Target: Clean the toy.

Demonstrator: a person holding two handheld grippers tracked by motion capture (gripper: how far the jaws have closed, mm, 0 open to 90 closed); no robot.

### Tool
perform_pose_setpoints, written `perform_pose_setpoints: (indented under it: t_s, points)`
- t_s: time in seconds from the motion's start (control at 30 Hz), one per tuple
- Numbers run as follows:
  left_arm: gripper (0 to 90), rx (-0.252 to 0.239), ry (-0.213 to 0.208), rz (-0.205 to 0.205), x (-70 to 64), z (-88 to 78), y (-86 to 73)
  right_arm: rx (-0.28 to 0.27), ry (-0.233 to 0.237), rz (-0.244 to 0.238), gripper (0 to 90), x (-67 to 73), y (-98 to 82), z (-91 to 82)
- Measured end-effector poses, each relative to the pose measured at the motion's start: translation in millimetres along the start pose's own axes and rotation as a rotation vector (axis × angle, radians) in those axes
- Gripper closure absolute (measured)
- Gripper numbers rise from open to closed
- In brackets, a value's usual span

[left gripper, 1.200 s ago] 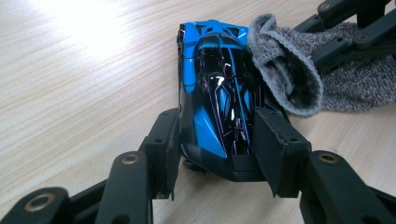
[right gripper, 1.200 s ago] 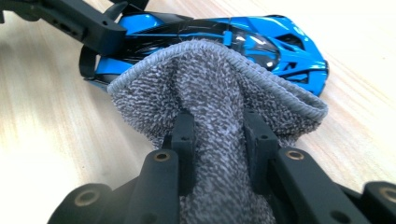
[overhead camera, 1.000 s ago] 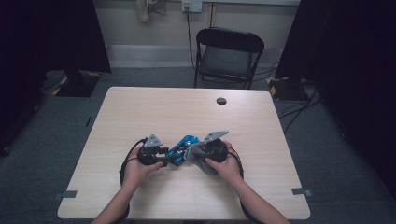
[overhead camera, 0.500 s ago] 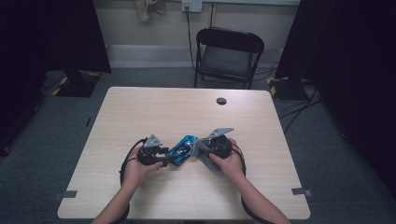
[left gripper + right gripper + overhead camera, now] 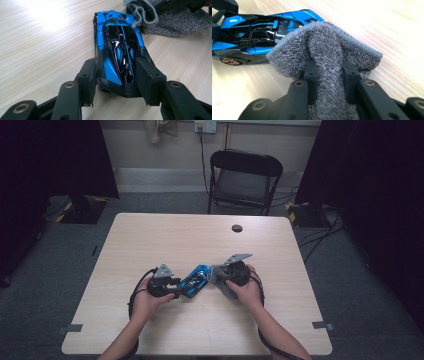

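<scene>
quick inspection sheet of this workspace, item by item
surface: light wood table, bare apart from the items below
job's things: blue toy car on the table; grey cloth bunched against its far end
clutter: small dark round thing near the far edge
grippers: left hand-held gripper clamps the car's sides; right hand-held gripper pinches the cloth
cables: black cable loops from the left one
surroundings: folding chair, grey carpet

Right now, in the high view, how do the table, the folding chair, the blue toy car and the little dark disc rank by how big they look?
1. Table, largest.
2. Folding chair, though it stands farther back, so it looks smaller than it is.
3. Blue toy car.
4. Dark disc, smallest.
</scene>
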State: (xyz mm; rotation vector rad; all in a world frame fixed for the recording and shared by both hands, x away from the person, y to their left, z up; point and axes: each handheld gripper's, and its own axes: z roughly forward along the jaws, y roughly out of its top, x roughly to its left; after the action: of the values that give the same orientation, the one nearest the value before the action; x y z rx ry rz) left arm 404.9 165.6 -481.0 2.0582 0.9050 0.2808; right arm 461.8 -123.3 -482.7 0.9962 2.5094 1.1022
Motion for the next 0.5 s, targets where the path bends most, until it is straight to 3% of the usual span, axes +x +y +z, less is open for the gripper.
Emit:
perform_pose_setpoints:
  t_s: [0.27,0.5]
  points:
    - [52.6,-0.001,0.000,-0.002,0.2,0.3,0.2,-0.005,0.058,-0.030,71.5,8.6,-5.9,-12.2]
    - [52.6,0.000,0.005,0.000,-0.6,0.2,0.4,-0.017,0.145,-0.098,71.5,44.2,-4.4,-18.0]
